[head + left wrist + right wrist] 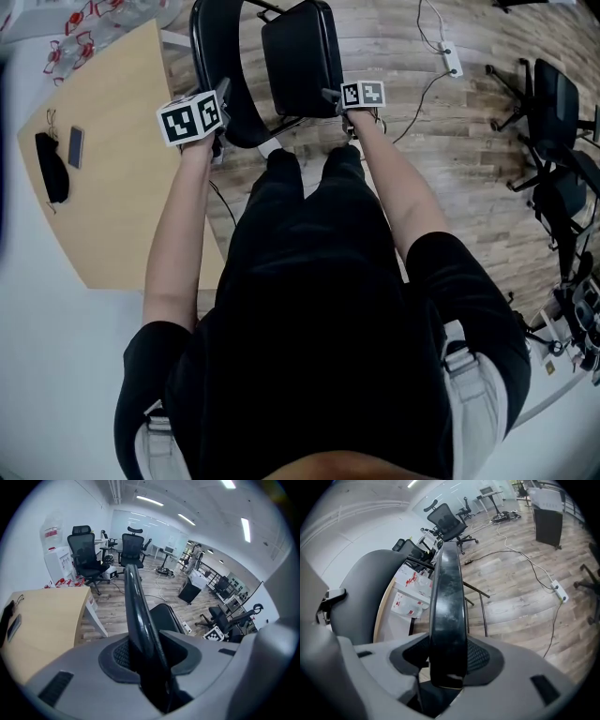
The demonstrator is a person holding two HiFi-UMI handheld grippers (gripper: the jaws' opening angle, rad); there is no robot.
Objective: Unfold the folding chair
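Standing on the grey-brown wood-plank floor [450, 187] just ahead of the person's feet, the black folding chair with a padded seat and a curved back [309, 75] looks only partly opened. In the head view the flat black seat panel [295, 37] rises steeply rather than lying level, and the glossy black curved back hoop [214, 56] stands a little apart from it on the left, so the two spread like a narrow V. Judging by that, taking hold of the chair and starting to part its two halves is done. What is left is to swing the seat panel down to level until the chair stands fully open. The left gripper [221, 111] is closed on the back hoop [136, 606]: in the left gripper view the black bar runs up out of the jaws with both pads pressed against it. The right gripper [336, 97] is closed on the right-hand edge of the seat panel [449, 602], whose scuffed black rim fills the gap between its pads in the right gripper view. The chair thus lies between the two grippers and reaches away beyond them, each one clamped on its own side. The light wooden table [112, 187] stands near the chair on the left, apart from it as far as can be seen.
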